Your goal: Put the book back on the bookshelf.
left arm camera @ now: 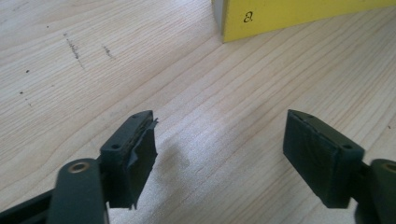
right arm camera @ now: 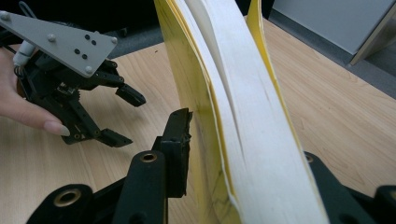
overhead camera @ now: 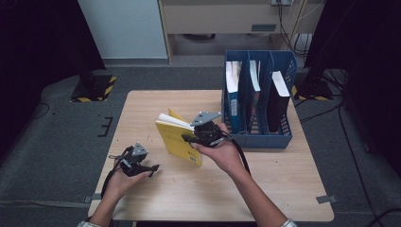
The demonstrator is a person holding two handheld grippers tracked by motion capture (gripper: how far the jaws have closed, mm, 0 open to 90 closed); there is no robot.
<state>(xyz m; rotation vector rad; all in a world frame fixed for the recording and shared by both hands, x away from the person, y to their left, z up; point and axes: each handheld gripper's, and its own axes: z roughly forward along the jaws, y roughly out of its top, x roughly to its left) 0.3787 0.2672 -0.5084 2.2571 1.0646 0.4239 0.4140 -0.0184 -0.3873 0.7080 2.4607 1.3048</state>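
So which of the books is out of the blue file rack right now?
The yellow book, standing on the table in the right tool. The other three sit upright in the rack.

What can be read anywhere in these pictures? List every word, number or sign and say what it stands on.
"8": a lone dark character, possibly a different one, on the yellow book, seen in the left gripper view.
Dark print low on the book's cover in the high view: too small to read.
Books in the blue file rack: no legible print on their spines.
Black and yellow hazard stripes on a floor plate: a marking, no words.
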